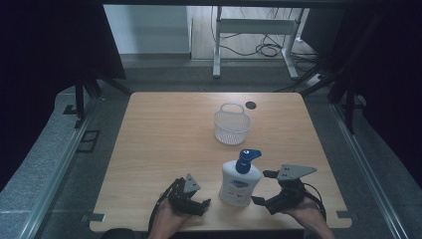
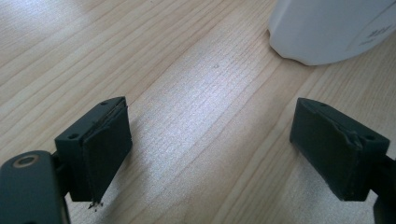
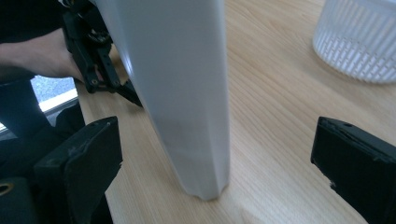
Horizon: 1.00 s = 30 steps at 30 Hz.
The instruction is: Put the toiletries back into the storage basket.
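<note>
Right tool (image 1: 262,187) gapes wide around the upright pump bottle (image 1: 240,183), gripping nothing. Left tool (image 1: 205,205) sits open, empty. Best squeeze low and square on the body.

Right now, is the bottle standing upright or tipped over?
Upright. The bottle stands on its base on the table, blue pump on top; the right gripper view shows its base flat on the wood.

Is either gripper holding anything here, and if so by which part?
Nothing is held. The left gripper is open over bare table; the right gripper is open beside the upright white pump bottle with a blue nozzle, its jaws not closed on it.
</note>
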Each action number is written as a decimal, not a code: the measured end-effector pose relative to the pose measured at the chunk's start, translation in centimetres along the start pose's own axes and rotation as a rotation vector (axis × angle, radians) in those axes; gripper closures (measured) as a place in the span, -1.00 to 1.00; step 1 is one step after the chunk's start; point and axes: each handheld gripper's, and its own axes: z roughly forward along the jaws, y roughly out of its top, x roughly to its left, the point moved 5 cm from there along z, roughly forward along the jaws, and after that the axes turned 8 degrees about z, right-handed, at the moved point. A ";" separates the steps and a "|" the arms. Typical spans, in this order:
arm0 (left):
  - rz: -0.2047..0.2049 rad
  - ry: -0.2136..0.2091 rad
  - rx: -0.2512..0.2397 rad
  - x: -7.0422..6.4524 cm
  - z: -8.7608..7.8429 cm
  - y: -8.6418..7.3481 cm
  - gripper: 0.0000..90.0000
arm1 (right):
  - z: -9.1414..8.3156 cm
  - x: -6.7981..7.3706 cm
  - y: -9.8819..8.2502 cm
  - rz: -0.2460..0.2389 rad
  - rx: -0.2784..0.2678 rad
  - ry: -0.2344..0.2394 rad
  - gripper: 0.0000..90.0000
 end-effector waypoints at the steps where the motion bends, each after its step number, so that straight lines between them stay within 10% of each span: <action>1: -0.001 0.000 -0.001 0.0 0.0 0.0 -0.73 | 0.0 0.1 0.2 -0.004 -0.001 0.002 -0.95; 30: 0.002 -0.002 0.003 0.0 0.0 0.0 -0.73 | 2.1 2.4 4.8 -0.083 -0.008 0.079 -0.58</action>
